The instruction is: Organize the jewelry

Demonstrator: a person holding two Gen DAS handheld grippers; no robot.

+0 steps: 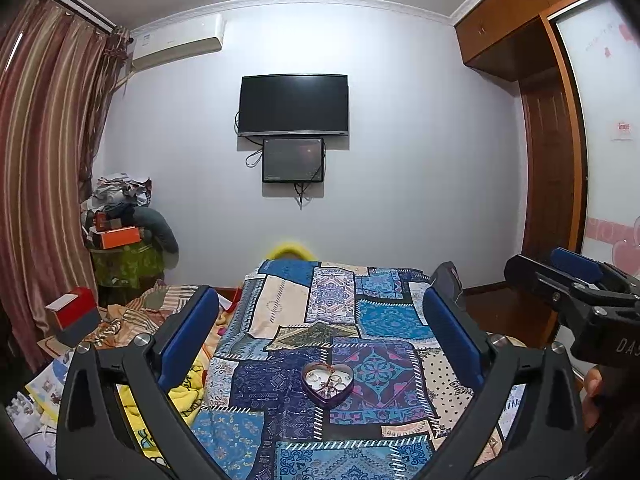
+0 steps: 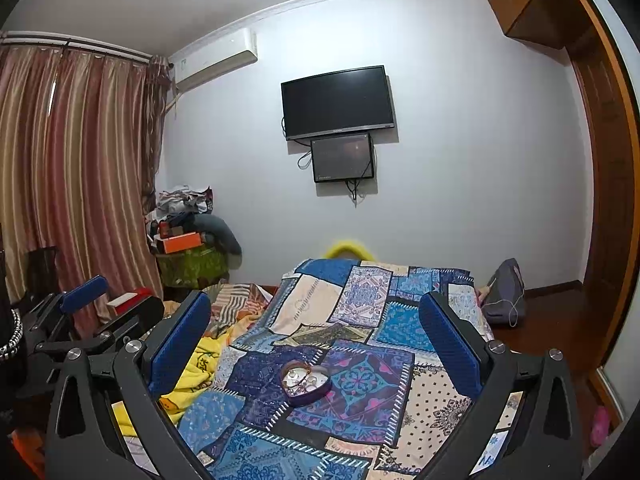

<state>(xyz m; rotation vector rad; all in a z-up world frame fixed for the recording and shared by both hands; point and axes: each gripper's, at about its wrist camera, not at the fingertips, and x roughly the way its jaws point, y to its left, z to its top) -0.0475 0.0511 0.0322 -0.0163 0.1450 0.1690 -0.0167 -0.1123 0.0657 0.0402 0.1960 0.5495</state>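
A small purple heart-shaped tin lies on the patchwork bedspread, with several rings and small jewelry pieces tangled inside. It also shows in the right wrist view. My left gripper is open and empty, held above and short of the tin, blue pads wide apart. My right gripper is open and empty too, held at about the same distance. The right gripper also shows at the right edge of the left wrist view. The left gripper shows at the left of the right wrist view.
A yellow blanket and striped bedding lie left of the bedspread. A red and grey box sits on the left. A cluttered pile stands in the corner by the curtain. A grey bag lies on the floor at the right.
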